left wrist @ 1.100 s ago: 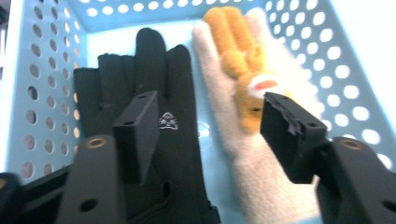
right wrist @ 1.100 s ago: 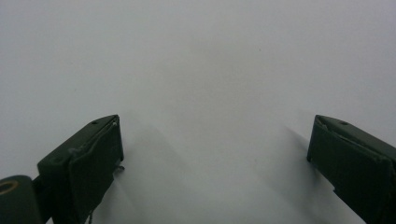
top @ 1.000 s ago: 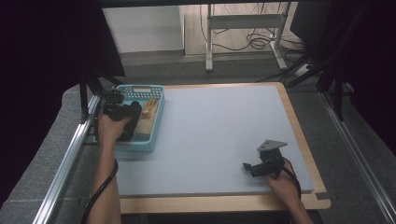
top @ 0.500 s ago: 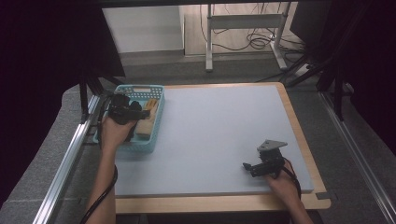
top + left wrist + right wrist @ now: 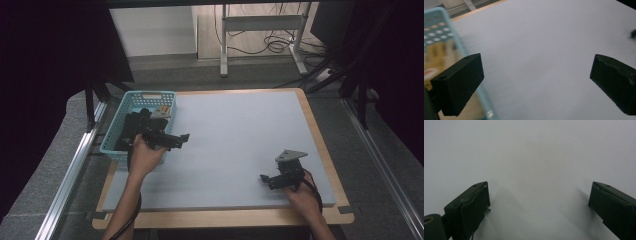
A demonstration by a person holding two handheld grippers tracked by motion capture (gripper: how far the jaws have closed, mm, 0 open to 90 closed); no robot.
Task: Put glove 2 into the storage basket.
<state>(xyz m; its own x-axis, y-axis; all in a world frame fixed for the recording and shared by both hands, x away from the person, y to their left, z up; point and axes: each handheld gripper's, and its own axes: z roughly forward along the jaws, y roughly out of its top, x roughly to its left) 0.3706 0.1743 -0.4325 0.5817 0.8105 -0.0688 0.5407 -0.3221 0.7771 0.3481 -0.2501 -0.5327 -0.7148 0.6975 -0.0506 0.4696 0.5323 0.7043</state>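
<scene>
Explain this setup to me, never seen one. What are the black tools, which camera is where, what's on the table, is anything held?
No robot arm here: a person holds a two-jaw tool in each hand. The high view looks down on the table from the person's side. The left gripper sits beside a light blue basket; the right gripper rests near the table's front right. The other two pictures come from cameras riding on the grippers, looking out between their own black jaws. In both, the jaws stand wide apart with nothing between them, so nothing is held; the left gripper's jaws have just been opening. The grey mat lies bare. The basket holds something tan, too blurred to identify.
</scene>
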